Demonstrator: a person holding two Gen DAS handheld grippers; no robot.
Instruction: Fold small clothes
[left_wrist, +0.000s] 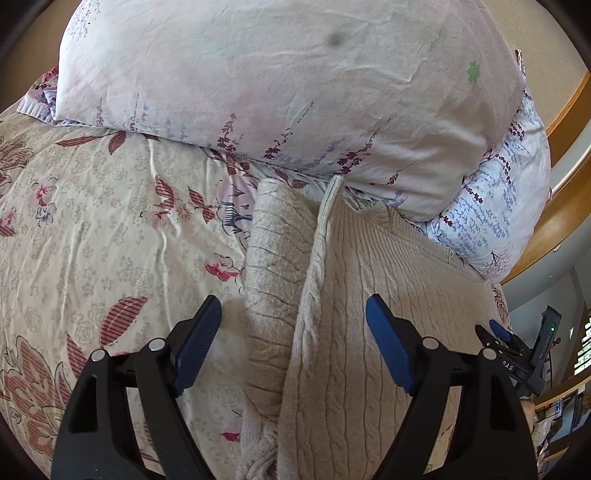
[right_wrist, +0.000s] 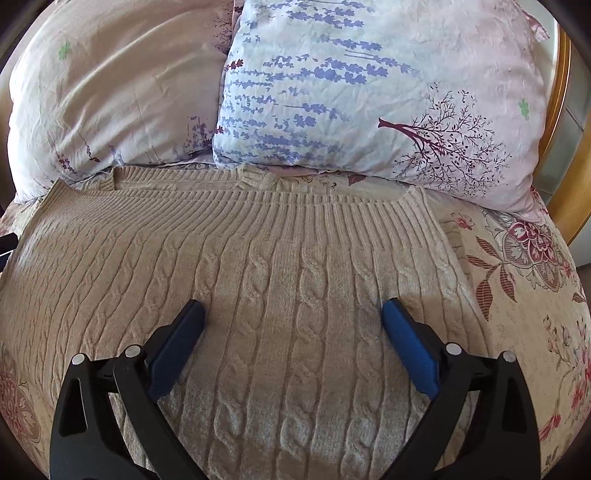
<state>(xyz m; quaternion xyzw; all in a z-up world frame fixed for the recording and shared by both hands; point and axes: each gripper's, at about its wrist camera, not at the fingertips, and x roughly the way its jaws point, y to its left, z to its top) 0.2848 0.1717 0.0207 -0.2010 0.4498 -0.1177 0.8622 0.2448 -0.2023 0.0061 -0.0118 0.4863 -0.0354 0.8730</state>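
I see a beige cable-knit sweater (right_wrist: 288, 266) lying flat on the flowered bedspread, its ribbed band (right_wrist: 258, 195) towards the pillows and nearly touching them. Twisted cables run down its body in parallel columns. In my left view its left edge is folded inward over the body, forming a raised ridge, and a sleeve (left_wrist: 273, 266) lies alongside that ridge, stretched straight with its cuff close to the pillow.

Your two wrist cameras look steeply down, close above the bed; both share the sweater (left_wrist: 388, 295) (right_wrist: 280, 295) ahead of each hand-held gripper.
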